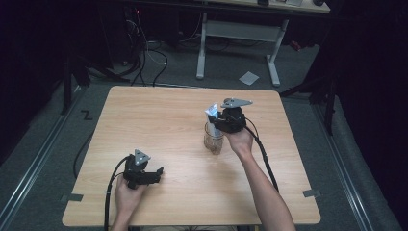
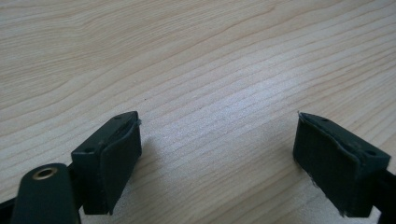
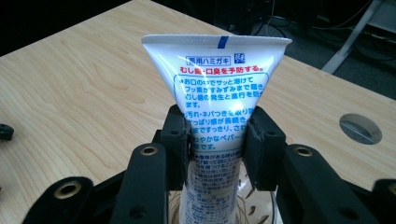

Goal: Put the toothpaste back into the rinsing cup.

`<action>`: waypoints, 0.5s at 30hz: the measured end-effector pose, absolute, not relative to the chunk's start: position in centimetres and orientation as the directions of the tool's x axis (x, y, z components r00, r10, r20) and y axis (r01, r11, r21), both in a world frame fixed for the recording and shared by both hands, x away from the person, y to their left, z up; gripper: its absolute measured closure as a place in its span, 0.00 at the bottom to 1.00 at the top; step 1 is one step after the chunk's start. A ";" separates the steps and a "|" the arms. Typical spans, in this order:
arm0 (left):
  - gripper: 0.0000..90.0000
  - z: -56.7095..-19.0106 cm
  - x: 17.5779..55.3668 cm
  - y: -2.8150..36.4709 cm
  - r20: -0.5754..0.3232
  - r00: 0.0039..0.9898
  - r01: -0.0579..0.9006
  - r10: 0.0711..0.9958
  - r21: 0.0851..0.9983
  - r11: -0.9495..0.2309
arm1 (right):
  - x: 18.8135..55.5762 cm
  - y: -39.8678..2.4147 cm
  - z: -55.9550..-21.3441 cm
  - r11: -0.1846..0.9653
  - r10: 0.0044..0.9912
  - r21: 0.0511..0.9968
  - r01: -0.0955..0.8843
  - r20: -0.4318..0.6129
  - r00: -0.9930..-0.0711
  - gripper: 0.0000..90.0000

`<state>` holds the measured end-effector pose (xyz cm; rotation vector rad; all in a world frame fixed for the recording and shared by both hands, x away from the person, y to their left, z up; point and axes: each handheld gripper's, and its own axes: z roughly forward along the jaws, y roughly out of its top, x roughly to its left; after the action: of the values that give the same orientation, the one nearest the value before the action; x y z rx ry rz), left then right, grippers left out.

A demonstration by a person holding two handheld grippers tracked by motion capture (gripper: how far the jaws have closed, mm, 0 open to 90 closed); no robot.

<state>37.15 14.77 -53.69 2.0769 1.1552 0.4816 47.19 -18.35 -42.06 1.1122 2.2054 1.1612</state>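
Note:
A white toothpaste tube [image 3: 217, 84] with blue and red print stands crimped end up in a clear glass cup [image 1: 213, 139] near the middle of the wooden table [image 1: 159, 120]. My right gripper [image 3: 217, 135] is shut on the tube's middle, both pads pressing its sides just above the cup's rim [image 3: 254, 210]. In the high view the right gripper [image 1: 219, 120] sits over the cup with the tube [image 1: 211, 111] poking up beside it. My left gripper [image 1: 156, 172] rests low near the table's front left. Its jaws stand wide apart with bare wood between them [image 2: 217, 154].
A round cable hole [image 3: 360, 128] is set into the tabletop to the right of the tube. Beyond the table's far edge are a white desk frame [image 1: 235, 33], floor cables [image 1: 144, 53] and a scrap of paper [image 1: 248, 77].

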 end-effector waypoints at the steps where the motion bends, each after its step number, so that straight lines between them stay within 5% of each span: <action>1: 0.17 -53.7 37.1 14.8 -0.015 0.533 0.585 0.846 0.729 -0.356 | 47.2 -18.4 -42.2 0.334 0.800 0.819 0.467 0.016 -0.600 0.72; 15: 0.17 -53.7 37.1 14.8 -0.014 0.532 0.585 0.846 0.729 -0.356 | 47.0 -18.3 -43.2 0.340 0.794 0.813 0.472 0.020 -0.607 0.71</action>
<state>37.15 14.76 -53.69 2.0767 1.1552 0.4825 46.98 -18.30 -43.24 1.1161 2.2286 1.1603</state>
